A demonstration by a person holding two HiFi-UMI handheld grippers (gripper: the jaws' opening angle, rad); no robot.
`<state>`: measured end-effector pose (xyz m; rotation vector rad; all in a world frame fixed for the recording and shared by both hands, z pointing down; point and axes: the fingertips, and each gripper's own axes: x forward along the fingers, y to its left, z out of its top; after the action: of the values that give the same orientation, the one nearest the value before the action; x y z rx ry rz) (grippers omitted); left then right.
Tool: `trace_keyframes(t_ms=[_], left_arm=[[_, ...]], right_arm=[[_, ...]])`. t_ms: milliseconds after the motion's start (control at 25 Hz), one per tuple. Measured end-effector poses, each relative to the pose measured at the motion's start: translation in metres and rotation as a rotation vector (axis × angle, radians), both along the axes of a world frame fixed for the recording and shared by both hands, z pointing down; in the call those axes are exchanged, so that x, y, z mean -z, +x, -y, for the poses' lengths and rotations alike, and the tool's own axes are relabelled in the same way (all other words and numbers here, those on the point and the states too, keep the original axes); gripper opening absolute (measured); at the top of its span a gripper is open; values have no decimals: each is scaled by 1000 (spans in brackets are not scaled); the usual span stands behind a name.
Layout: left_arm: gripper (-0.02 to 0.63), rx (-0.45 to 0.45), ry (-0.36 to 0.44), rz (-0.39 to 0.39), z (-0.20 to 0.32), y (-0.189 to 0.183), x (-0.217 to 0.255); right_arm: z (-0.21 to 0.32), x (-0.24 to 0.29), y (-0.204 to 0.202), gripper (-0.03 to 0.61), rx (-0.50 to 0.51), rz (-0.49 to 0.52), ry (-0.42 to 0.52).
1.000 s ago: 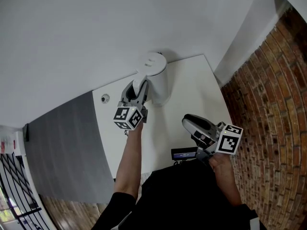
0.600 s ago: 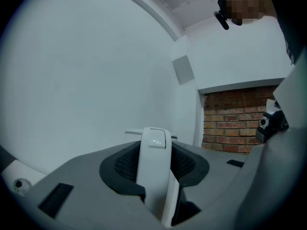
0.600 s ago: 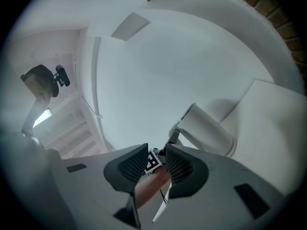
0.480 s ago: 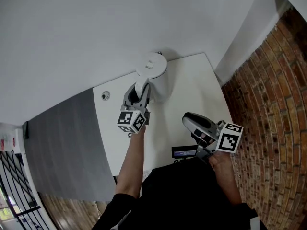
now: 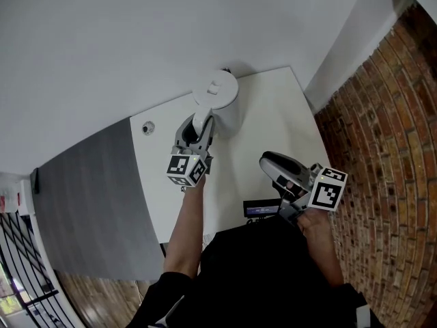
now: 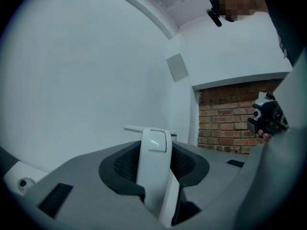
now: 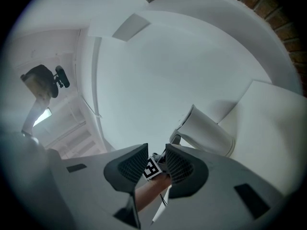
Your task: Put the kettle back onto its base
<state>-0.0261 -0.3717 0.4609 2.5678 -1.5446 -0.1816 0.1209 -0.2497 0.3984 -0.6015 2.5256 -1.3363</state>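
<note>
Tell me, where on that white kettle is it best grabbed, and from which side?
By its handle, the upright white strap on the side of the kettle facing the person. Come in level from there, one jaw on each side; the left gripper grips it so.

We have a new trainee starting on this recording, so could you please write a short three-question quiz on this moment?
1. True or false: the left tongs are shut on the handle of the kettle.
2. Which colour is the kettle? A black, B white, C red.
3. Fill in: the right tongs, with jaws apart, hold ____.
Key: 1 true; 2 B; 3 nothing.
</note>
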Motion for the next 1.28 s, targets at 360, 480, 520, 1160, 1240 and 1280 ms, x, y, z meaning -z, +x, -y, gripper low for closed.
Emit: trace_keyframes(t_ms=[360, 480, 520, 1160, 1240, 1280], left_arm=[[169, -20, -17, 7, -11, 0, -9], [169, -33, -24, 15, -14, 0, -12], [169, -37, -26, 19, -14, 0, -12], [186, -198, -73, -40, -25, -1, -15], [193, -250, -87, -70, -28, -2, -15], [195, -276, -94, -82, -30, -3, -15]], right_arm=[[-3, -2, -1, 101, 10, 2, -2], [-4, -2, -2, 101, 12, 0, -4], [-4, -3, -3, 101, 12, 0, -4], [-7, -5, -3, 101, 12, 0, -9], [-8, -6, -4, 101, 17, 0, -13], [-8, -7, -5, 101, 20, 0, -14]])
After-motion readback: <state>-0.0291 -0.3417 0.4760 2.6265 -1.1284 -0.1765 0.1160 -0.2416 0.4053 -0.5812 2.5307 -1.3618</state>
